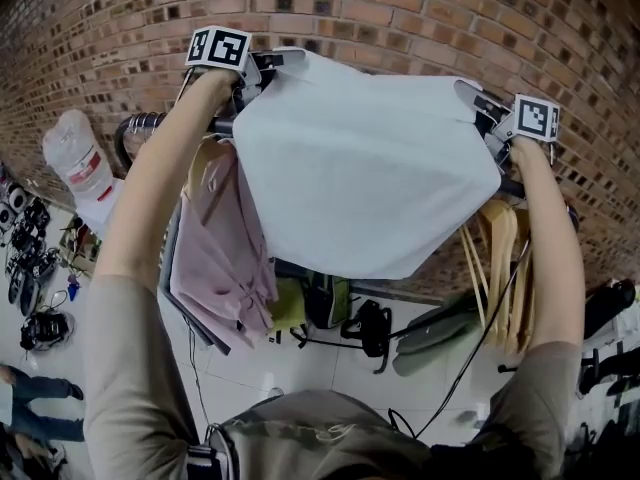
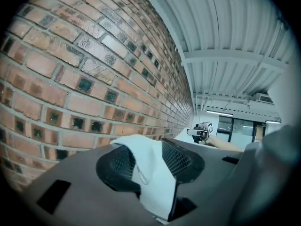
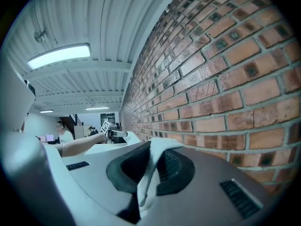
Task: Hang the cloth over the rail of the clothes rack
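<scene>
A white cloth (image 1: 360,168) is stretched between my two grippers, held high before the brick wall and above the dark rail (image 1: 222,126) of the clothes rack. My left gripper (image 1: 262,70) is at its left top corner. In the left gripper view the jaws (image 2: 150,166) stand apart, with the cloth (image 2: 149,178) bunched loosely in the gap. My right gripper (image 1: 482,108) is shut on the right top corner. In the right gripper view the cloth (image 3: 157,147) is pinched thin between the pads (image 3: 150,167).
A pink garment (image 1: 220,243) hangs from the rail on the left, and several wooden hangers (image 1: 500,268) on the right. A brick wall (image 1: 400,18) stands close behind. A clear plastic bag (image 1: 75,163), bags and gear (image 1: 340,308) lie on the tiled floor below.
</scene>
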Available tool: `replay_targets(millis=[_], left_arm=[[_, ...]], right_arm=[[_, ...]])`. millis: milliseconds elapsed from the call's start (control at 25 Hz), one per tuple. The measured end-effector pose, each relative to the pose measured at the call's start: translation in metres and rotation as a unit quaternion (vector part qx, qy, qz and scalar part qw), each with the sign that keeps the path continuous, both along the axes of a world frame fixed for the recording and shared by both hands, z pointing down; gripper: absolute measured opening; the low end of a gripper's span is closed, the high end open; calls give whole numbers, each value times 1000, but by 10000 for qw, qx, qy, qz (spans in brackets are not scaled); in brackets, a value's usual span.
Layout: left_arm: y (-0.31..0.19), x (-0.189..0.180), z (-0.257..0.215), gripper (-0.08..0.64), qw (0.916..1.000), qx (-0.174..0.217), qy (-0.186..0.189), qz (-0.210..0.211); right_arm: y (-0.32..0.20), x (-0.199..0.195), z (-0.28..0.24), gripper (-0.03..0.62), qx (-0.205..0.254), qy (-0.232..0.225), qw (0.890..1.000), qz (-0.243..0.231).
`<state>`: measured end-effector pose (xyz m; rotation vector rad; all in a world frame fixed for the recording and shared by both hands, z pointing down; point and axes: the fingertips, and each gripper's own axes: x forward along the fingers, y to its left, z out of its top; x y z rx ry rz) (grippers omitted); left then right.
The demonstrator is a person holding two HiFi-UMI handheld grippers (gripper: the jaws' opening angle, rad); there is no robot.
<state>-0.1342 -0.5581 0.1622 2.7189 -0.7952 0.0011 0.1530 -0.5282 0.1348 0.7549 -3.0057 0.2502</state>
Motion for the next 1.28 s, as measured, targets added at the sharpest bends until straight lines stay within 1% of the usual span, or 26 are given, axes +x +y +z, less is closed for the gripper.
replay_targets(millis=[40, 120, 280, 320, 400, 480, 760, 880, 1040, 1120, 1160, 1200, 1280], left_arm=[[0, 1, 1, 171, 10000, -5, -25, 0], [0, 3, 3, 233, 10000, -23, -55, 5], [3, 10, 12, 243, 9996, -131, -203, 169], [5, 12, 15, 266, 9992, -155, -285, 231], [9, 15, 19, 270, 9985, -139, -419, 338], [11, 17, 19, 293, 9980, -114, -462, 407], [18, 25, 24, 293, 9957, -75, -674, 635], [21, 26, 25, 293, 9950, -57, -709, 705], [24, 26, 25, 293, 9950, -89, -640, 763], [25, 26, 25, 294, 9950, -119, -613, 779], [25, 27, 26, 293, 9948, -122, -630, 791], [25, 28, 27, 295, 9946, -127, -653, 796], [25, 28, 28, 295, 9945, -147, -675, 782]], right_arm=[[1, -2, -2, 20, 26, -29, 10000, -44], [1, -2, -4, 20, 65, -104, 9999, -84], [-1, -1, 1, 20, 48, -5, 9999, -93], [-2, -1, 1, 20, 49, 24, 10000, -52], [-1, 1, -2, 20, 95, -11, 10000, -16], [-1, 1, -6, 20, 136, -61, 9999, -41], [2, -4, -2, 20, 35, -36, 9999, -152], [3, -6, -6, 21, 118, -107, 9997, -196], [-7, 3, -6, 23, 90, -119, 9998, 136], [-12, 9, 0, 35, -132, -124, 9991, 389], [-14, 13, 5, 85, -280, -122, 9982, 526], [-15, 14, 9, 110, -403, -114, 9974, 586], [-16, 15, 16, 115, -643, -141, 9959, 620]])
